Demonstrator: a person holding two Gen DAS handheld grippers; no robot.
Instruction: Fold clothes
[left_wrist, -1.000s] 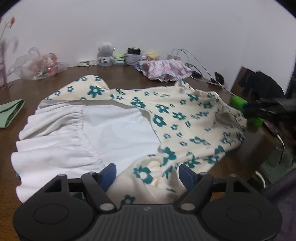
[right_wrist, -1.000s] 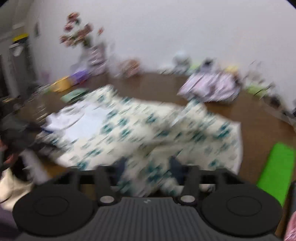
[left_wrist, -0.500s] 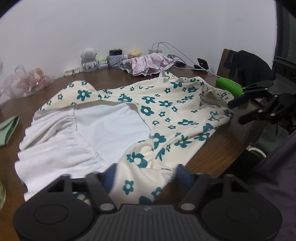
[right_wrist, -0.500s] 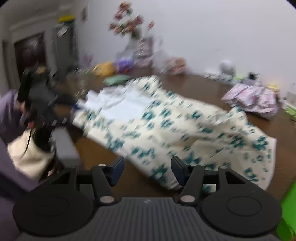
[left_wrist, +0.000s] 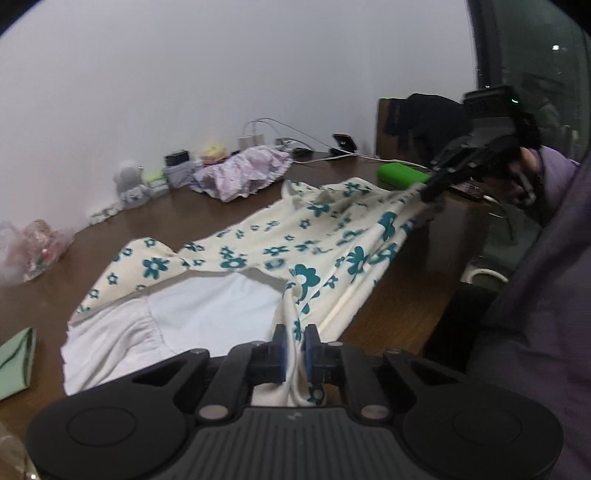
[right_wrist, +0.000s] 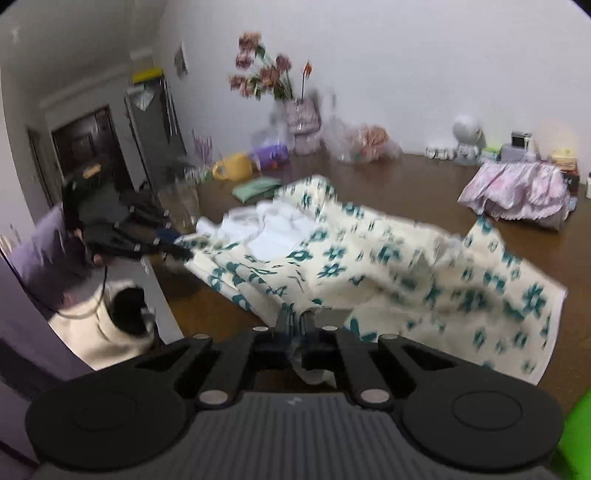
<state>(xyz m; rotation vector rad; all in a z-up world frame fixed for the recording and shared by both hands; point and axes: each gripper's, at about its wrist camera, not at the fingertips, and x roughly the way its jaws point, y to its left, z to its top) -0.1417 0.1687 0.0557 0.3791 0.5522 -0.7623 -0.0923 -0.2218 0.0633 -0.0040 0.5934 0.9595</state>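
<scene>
A cream dress (left_wrist: 295, 236) with teal flowers and a white lining lies spread on the brown table (left_wrist: 207, 218). My left gripper (left_wrist: 294, 332) grips its near edge: the jaws are closing, the blue pads pressed on a bunched fold of cloth. My right gripper (right_wrist: 297, 317) is shut on the dress (right_wrist: 369, 258) at the edge closest to it. In the left wrist view the right gripper (left_wrist: 424, 195) pinches the far right corner, lifted off the table. The right wrist view shows the left gripper (right_wrist: 181, 251) holding the far left edge.
A pink ruffled garment (left_wrist: 243, 173) lies at the back by small items and cables. A green block (left_wrist: 399, 174) sits near the right corner, a folded green cloth (right_wrist: 255, 188) and a glass vase (right_wrist: 181, 206) at the left. A purple sleeve (left_wrist: 535, 295) fills the right side.
Both grippers have gone from open to shut on the dress's near edge. The cloth is now pulled up and stretched between them, and both views have swung round.
</scene>
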